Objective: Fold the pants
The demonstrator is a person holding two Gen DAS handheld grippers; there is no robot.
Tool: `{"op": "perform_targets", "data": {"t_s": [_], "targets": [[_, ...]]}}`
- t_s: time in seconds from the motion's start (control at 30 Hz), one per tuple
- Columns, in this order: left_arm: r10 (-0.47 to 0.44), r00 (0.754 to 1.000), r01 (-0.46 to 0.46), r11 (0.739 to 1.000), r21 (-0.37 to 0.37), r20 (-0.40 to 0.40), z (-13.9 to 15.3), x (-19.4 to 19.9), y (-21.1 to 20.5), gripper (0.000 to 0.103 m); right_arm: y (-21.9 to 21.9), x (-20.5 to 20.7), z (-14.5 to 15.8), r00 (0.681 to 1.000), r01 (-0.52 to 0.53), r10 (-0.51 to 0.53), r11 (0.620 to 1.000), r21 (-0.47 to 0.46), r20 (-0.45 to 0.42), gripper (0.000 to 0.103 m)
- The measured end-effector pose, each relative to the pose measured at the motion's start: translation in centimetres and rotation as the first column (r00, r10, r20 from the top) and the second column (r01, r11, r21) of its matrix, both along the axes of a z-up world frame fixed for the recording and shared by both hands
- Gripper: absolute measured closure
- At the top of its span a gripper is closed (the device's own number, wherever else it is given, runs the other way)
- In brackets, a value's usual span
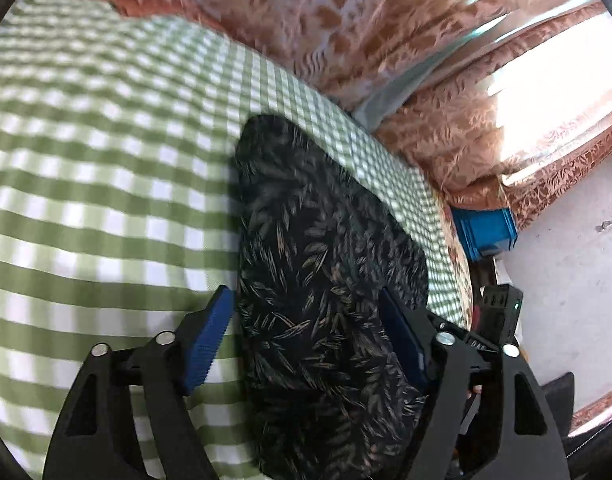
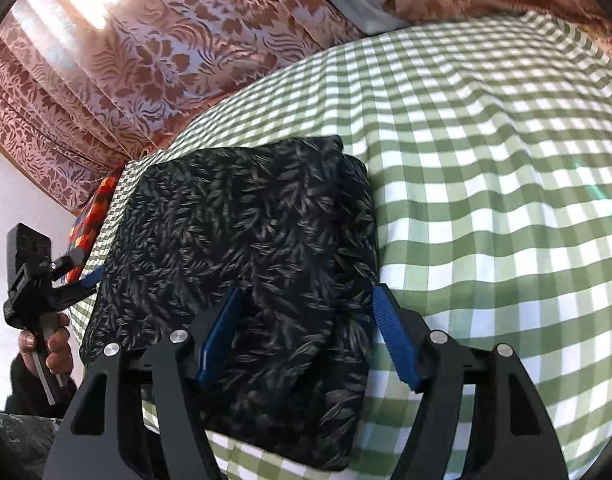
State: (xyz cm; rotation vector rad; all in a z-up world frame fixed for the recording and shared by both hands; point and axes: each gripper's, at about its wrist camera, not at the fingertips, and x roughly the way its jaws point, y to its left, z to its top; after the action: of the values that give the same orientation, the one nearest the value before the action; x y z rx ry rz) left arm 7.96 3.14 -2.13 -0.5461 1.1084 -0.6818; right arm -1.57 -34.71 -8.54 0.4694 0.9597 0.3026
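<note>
Between our spread blue pads, the folded dark leaf-print pants (image 2: 242, 264) lie flat near the edge of the green-checked bedsheet (image 2: 486, 184). Our right gripper (image 2: 306, 332) is wide open above them, gripping nothing. Our left gripper (image 1: 306, 336) is equally open over the same pants (image 1: 326, 280), empty. Rust-patterned curtains (image 2: 166, 52) hang behind, and a blue crate (image 1: 486, 232) sits beside the bed.
</note>
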Motion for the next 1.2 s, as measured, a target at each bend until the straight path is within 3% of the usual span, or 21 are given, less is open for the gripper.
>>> {"op": "perform_targets", "data": {"t_s": [0.07,0.2,0.27,0.33,0.57,0.77,0.83,0.97,1.03,1.13,1.2], "targets": [[-0.015,1.0,0.015,1.0,0.006,-0.019,-1.1,0.2,-0.7,0.044,0.1,0.0,-0.2,1.0,-0.022,0.022,1.0,0.002,0.004,0.043],[-0.036,0.998,0.035,0.999,0.032,0.045,-1.3,-0.5,-1.5,0.066,0.8,-0.3,-0.3,0.997,-0.076,0.077,0.997,-0.024,0.015,0.058],[-0.035,0.997,0.034,0.999,0.016,0.069,-0.7,-0.8,-1.4,0.072,1.2,-0.5,-0.1,0.995,-0.096,0.096,0.995,-0.036,0.017,0.065],[-0.034,0.993,0.035,0.999,-0.011,0.117,0.5,-1.3,-1.4,0.073,1.3,-0.5,0.5,0.995,-0.094,0.095,0.995,-0.031,0.025,0.074],[-0.042,0.964,0.056,0.997,-0.048,0.264,5.6,0.5,-1.4,0.073,2.5,0.9,5.0,0.981,-0.134,0.141,0.989,-0.062,0.134,0.08],[-0.034,0.931,0.026,0.999,0.028,0.363,8.3,6.7,-1.5,0.073,2.9,7.3,8.4,0.963,-0.124,0.147,0.986,-0.114,0.227,0.08],[-0.026,0.931,0.003,0.998,0.064,0.365,8.4,9.6,-1.6,0.073,3.5,10.4,8.6,0.958,-0.119,0.154,0.981,-0.151,0.241,0.08],[-0.006,0.946,-0.051,0.984,0.168,0.324,6.3,15.4,-1.6,0.072,4.5,16.7,8.0,0.956,-0.082,0.141,0.97,-0.227,0.256,0.081],[-0.019,0.949,-0.065,0.965,0.255,0.314,4.7,17.4,-1.8,0.071,4.5,19.0,7.3,0.956,-0.076,0.141,0.966,-0.247,0.256,0.095],[0.006,0.973,-0.084,0.94,0.33,0.23,0.9,19.9,-1.4,0.07,4.1,22.8,4.4,0.981,-0.069,0.11,0.968,-0.243,0.158,0.095],[0.032,0.976,-0.101,0.941,0.323,0.214,-1.2,20.0,-0.6,0.064,4.3,24.0,1.6,0.989,-0.096,0.12,0.966,-0.241,0.086,0.095]]}}
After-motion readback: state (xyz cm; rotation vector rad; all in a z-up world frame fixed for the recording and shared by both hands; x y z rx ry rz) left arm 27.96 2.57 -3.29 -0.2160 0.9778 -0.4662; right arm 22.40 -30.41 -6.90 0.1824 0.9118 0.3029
